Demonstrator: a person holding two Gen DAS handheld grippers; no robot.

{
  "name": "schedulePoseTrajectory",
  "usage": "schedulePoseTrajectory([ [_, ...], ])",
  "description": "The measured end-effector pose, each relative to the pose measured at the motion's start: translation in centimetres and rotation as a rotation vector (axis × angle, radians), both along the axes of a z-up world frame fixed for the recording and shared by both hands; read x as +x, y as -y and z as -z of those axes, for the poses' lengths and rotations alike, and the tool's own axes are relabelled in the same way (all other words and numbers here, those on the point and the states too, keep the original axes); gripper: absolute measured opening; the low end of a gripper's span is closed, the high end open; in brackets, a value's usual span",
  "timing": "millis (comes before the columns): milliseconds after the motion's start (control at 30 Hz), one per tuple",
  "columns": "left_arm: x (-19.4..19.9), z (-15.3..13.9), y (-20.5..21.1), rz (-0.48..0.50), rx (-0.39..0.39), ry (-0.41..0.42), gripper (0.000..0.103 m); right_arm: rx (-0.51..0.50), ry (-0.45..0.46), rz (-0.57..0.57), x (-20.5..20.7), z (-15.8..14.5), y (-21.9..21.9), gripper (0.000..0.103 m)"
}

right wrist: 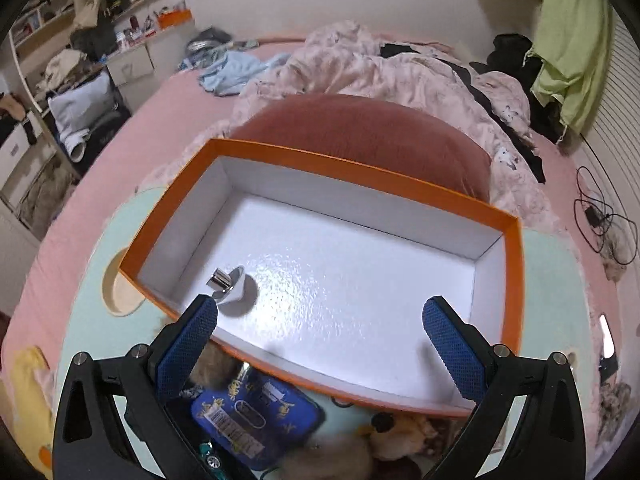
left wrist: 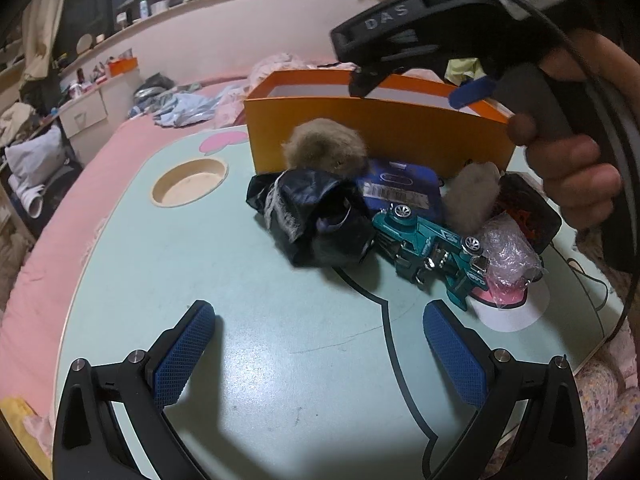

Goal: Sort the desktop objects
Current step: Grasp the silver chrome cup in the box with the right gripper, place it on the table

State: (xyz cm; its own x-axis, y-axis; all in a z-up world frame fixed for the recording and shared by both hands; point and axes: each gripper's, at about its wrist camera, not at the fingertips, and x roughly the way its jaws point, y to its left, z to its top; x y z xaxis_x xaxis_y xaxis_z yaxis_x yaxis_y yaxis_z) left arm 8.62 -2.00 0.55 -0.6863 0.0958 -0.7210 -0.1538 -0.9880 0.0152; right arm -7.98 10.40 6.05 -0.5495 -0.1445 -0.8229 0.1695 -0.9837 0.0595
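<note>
The left gripper (left wrist: pixel 319 354) hangs low over the pale green tabletop (left wrist: pixel 240 280) with its fingers (left wrist: pixel 182 356) spread wide, holding and touching nothing. The right gripper (right wrist: pixel 320 354) is raised above the orange box (right wrist: pixel 514 280), its fingers (right wrist: pixel 454 354) also wide apart and empty; in the left wrist view a hand (left wrist: pixel 576 172) holds it up at the far right, over the box's near wall.

Only the right wrist view looks down into the box: its white floor carries one small white and silver piece (right wrist: pixel 230 290) near the left corner, close by the left fingertip though whether they touch cannot be told.

Only the left wrist view shows the pile in front of the box clearly: a crumpled black bag (left wrist: pixel 308 216), a teal toy car (left wrist: pixel 428 250) to its right, a blue pouch (left wrist: pixel 400 188) behind them, two brown fluffy balls (left wrist: pixel 324 148), a wad of clear bubble wrap (left wrist: pixel 506 248) and a dark case (left wrist: pixel 528 208) at the right end. A round wooden recess (left wrist: pixel 188 186) sits in the tabletop to the left of the box.
</note>
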Motion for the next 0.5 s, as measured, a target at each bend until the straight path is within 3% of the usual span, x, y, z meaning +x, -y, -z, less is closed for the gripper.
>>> schedulePoseTrajectory([
  [367,0.0,0.0,0.0,0.000,0.000,0.000,0.103,0.045,-0.001,-0.053,0.6,-0.7,0.4,0.102],
  [433,0.0,0.0,0.0,0.000,0.001,0.000,0.103,-0.023,0.032,-0.082,0.1,-1.2,0.6,0.102],
  [500,0.0,0.0,0.0,0.000,0.000,0.000,0.103,-0.161,0.120,-0.112,-1.0,-1.3,0.6,0.099],
])
